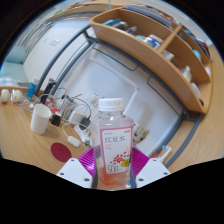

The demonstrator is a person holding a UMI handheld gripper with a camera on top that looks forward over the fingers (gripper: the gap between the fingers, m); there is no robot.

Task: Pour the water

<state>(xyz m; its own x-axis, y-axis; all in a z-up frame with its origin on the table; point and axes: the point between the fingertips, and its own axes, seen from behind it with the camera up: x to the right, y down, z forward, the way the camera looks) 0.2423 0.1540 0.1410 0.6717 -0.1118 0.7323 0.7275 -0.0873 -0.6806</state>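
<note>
Tool [112, 172] clamped on the bottle [111, 140], pads at its lower body | bottle upright between your fingers, cap on | likely heavy with liquid, thin slick plastic, so squeeze gently | cup [40, 118] ahead-left on worktop [25, 140]

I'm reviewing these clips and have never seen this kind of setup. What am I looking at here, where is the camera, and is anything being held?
There is no robot arm: a person carries a handheld gripper, and the camera rides on it, looking forward along its two fingers. Their pink pads press on both sides of a bottle with a white cap and pink label, so it is held. Beyond it lies a wooden table with a white cup and some small items. Further back stands a wooden shelf unit.
</note>
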